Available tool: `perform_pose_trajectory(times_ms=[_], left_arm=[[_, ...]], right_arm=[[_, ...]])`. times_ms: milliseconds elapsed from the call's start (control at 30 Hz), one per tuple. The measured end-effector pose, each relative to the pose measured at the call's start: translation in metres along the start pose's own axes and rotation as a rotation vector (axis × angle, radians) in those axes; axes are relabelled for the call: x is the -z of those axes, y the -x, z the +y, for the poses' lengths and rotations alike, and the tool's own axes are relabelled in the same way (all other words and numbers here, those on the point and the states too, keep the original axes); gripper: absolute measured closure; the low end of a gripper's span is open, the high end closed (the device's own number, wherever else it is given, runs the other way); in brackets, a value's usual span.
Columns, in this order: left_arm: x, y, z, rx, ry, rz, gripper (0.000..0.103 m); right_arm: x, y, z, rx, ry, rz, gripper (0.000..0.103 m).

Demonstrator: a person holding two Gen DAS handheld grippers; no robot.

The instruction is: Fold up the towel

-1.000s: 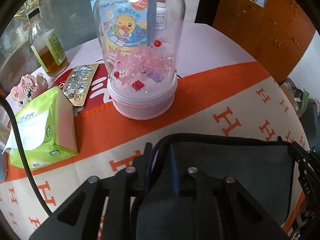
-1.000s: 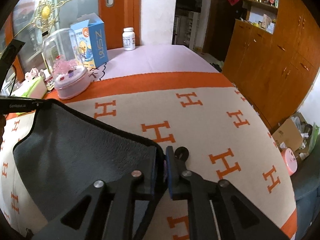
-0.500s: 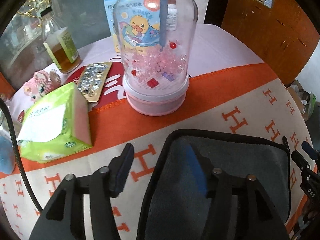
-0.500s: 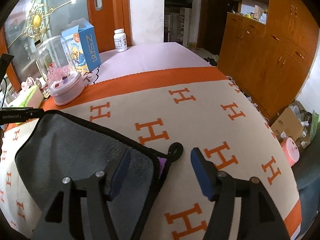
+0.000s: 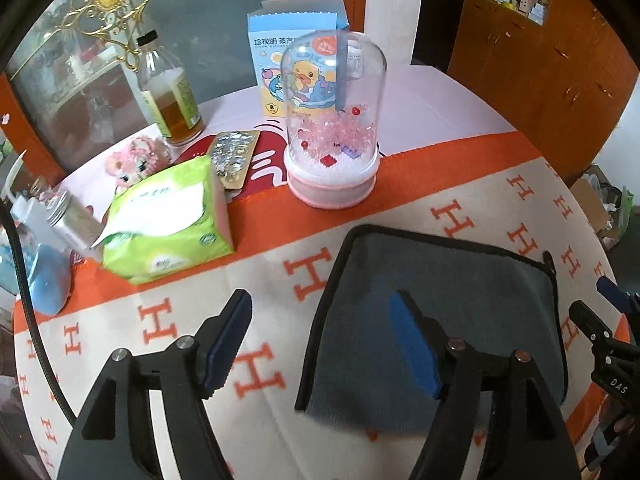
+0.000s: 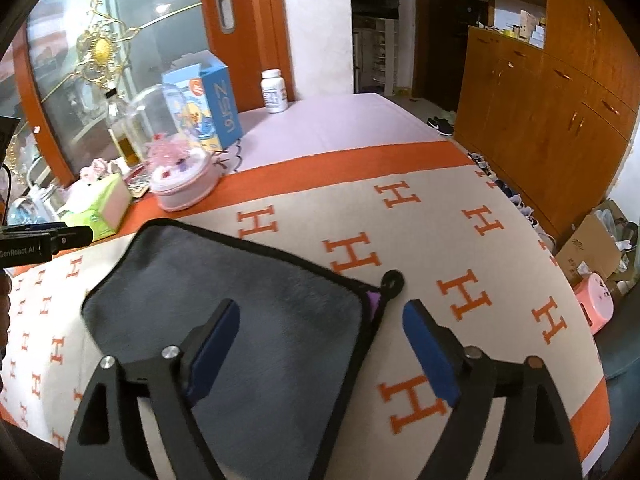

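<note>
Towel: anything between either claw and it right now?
Nothing visible. The dark grey plush towel with black trim lies flat on the orange-and-cream H-pattern blanket. The right claw, open, straddles its loop corner; the left claw, open, straddles its opposite edge. The clear dome ornament and green tissue pack sit beyond the towel.

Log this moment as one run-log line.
step: fold laid down | towel: folded, flat on blanket | left hand-held gripper: open, above towel edge | right hand-held gripper: open, over loop corner | holding: nothing
</note>
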State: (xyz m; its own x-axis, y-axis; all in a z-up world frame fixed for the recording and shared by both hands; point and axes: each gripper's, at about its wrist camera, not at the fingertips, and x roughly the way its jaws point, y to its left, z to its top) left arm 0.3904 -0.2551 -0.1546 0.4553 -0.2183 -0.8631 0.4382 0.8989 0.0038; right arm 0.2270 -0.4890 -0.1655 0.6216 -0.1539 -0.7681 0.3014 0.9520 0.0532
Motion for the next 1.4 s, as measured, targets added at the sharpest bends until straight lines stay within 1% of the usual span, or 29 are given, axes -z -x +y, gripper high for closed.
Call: perform_pose_trajectory(times_ms=[200,267,300,400,533,633,700,833,900,967,1067,1167,1267,1367,1400], left_arm=[[0.027,0.033,0.009,0.018,0.011,-0.021,0.030],[0.037,0.044,0.013,0.028,0.017,-0.033,0.027],[0.042,0.048,0.015,0.034,0.018,-0.038,0.026],[0.059,0.064,0.021,0.043,0.020,-0.054,0.025],[0.086,0.082,0.031,0.059,0.023,-0.054,0.025],[0.112,0.099,0.038,0.063,0.022,-0.057,0.024],[0.131,0.111,0.044,0.061,0.021,-0.056,0.021],[0.171,0.140,0.060,0.052,0.016,-0.062,0.020],[0.189,0.155,0.069,0.045,0.028,-0.066,0.020],[0.209,0.171,0.080,0.033,0.039,-0.074,0.020],[0.232,0.194,0.093,0.012,0.056,-0.083,0.015],[0.255,0.218,0.104,0.007,0.078,-0.094,0.015],[0.273,0.239,0.112,-0.004,0.103,-0.102,0.015],[0.284,0.255,0.117,-0.009,0.130,-0.105,0.015],[0.288,0.260,0.118,-0.008,0.138,-0.107,0.013]], right_arm=[[0.017,0.030,0.014,-0.002,-0.010,-0.019,0.010],[0.023,0.039,0.018,0.001,-0.017,-0.027,0.008],[0.028,0.045,0.021,0.004,-0.021,-0.032,0.008],[0.040,0.059,0.028,0.013,-0.032,-0.038,0.007],[0.064,0.078,0.042,0.027,-0.049,-0.031,0.007],[0.084,0.091,0.054,0.024,-0.070,-0.020,0.007],[0.096,0.100,0.062,0.019,-0.079,-0.014,0.007],[0.124,0.122,0.088,0.026,-0.061,-0.004,0.006],[0.134,0.130,0.099,0.023,-0.057,0.003,0.002],[0.145,0.142,0.113,0.014,-0.045,0.006,0.001],[0.160,0.162,0.136,-0.019,-0.026,0.009,0.001],[0.169,0.179,0.156,-0.044,0.004,0.015,0.001],[0.174,0.195,0.173,-0.069,0.040,0.019,0.001],[0.177,0.211,0.189,-0.096,0.075,0.020,0.000],[0.177,0.215,0.192,-0.103,0.083,0.018,0.000]])
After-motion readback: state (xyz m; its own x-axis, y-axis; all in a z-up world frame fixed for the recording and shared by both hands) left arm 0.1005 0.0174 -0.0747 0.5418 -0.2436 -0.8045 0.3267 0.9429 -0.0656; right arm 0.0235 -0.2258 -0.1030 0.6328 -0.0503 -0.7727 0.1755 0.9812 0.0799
